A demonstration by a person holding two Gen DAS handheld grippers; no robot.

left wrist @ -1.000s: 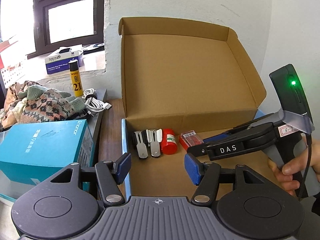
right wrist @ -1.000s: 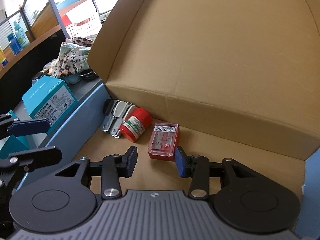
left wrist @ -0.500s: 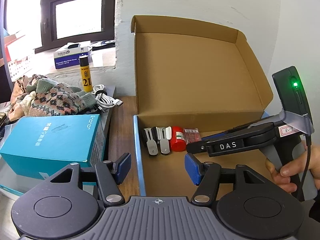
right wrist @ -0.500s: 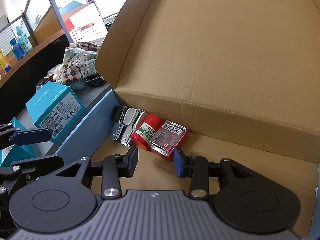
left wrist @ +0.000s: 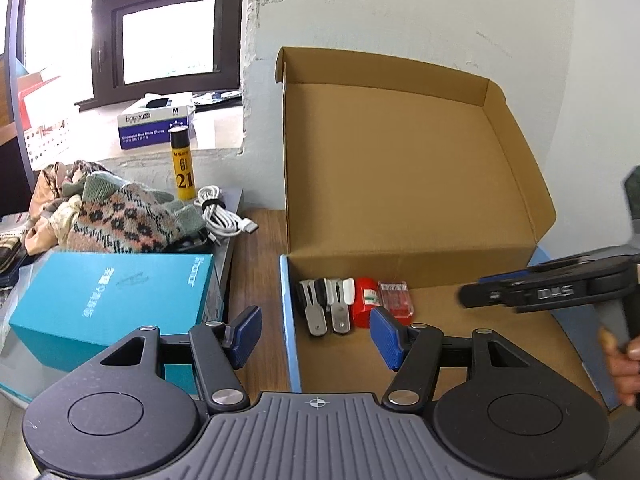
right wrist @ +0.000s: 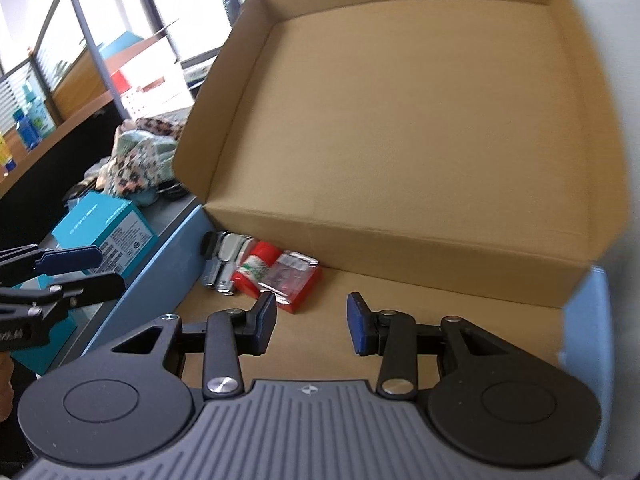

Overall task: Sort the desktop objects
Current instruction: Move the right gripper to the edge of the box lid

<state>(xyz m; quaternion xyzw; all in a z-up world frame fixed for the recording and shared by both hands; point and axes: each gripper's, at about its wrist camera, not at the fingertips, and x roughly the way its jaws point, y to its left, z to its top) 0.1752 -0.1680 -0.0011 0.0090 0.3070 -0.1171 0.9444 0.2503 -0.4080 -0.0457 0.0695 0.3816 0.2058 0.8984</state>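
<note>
A corrugated cardboard box (left wrist: 404,184) stands open, its flat lid upright at the far side and its rims blue; left of it lie one glossy teal carton (left wrist: 108,304), a knitted patterned cloth (left wrist: 124,220) and a coiled white cable (left wrist: 220,216). Along the box's far-left wall lie two metal clips (left wrist: 324,306), one red cylindrical jar (left wrist: 363,307) and one clear-lidded red case (right wrist: 294,280), side by side. Both grippers, left (left wrist: 314,332) and right (right wrist: 312,322), have ribbed blue pads standing apart, holding nothing.
</note>
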